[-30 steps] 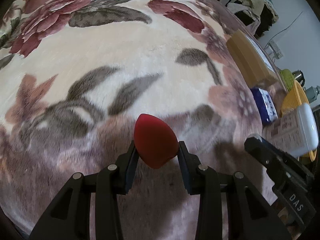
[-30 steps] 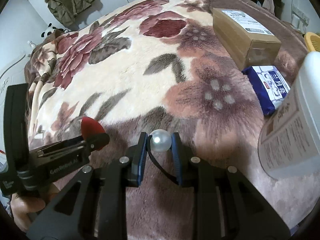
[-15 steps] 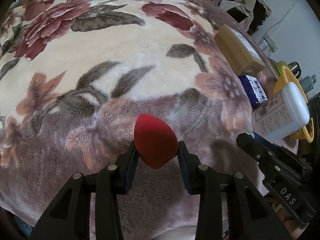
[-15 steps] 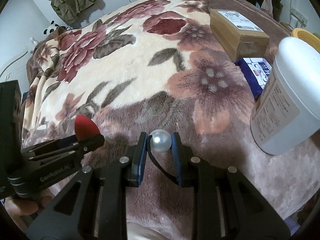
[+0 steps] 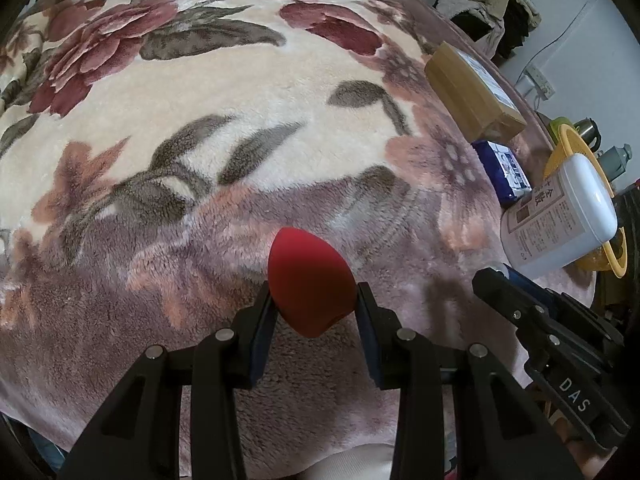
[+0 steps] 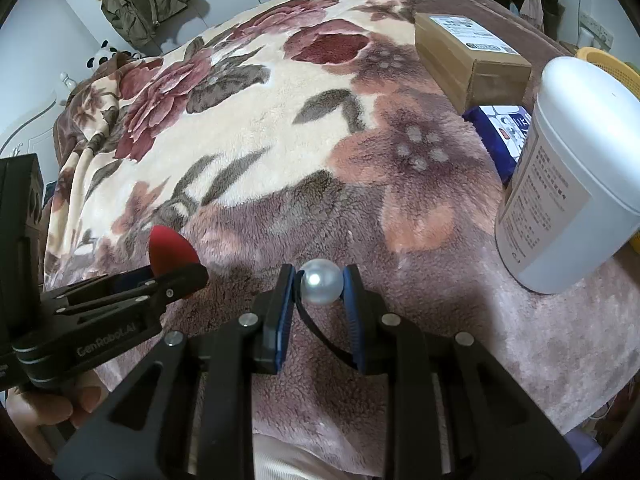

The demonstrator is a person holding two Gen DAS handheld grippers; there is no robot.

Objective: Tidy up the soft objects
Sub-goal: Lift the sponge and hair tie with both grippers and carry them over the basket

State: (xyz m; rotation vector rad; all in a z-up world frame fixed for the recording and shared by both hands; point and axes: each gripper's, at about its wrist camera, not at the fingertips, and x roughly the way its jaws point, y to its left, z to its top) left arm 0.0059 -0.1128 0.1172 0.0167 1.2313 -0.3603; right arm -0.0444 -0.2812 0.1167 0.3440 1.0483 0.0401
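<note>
My left gripper [image 5: 312,300] is shut on a red egg-shaped sponge [image 5: 310,280], held above the near, mauve part of a floral fleece blanket [image 5: 224,92]. In the right wrist view the same red sponge [image 6: 170,250] shows at the left, in the left gripper's black fingers [image 6: 176,280]. My right gripper [image 6: 320,284] is shut on a white pearl bead [image 6: 321,281] with a black elastic band [image 6: 320,340] looping back between the fingers. The right gripper's fingers [image 5: 516,300] appear at the lower right of the left wrist view.
A white jar [image 6: 560,184] with a printed label stands at the right on the blanket. Behind it lie a blue packet [image 6: 500,132] and a cardboard box [image 6: 468,52]. A yellow basket [image 5: 576,152] sits past the bed's right edge. A hand [image 6: 44,412] holds the left gripper.
Both grippers drew back toward the near edge of the bed and rose slightly, so more of the blanket and the white jar show. Both grips are unchanged.
</note>
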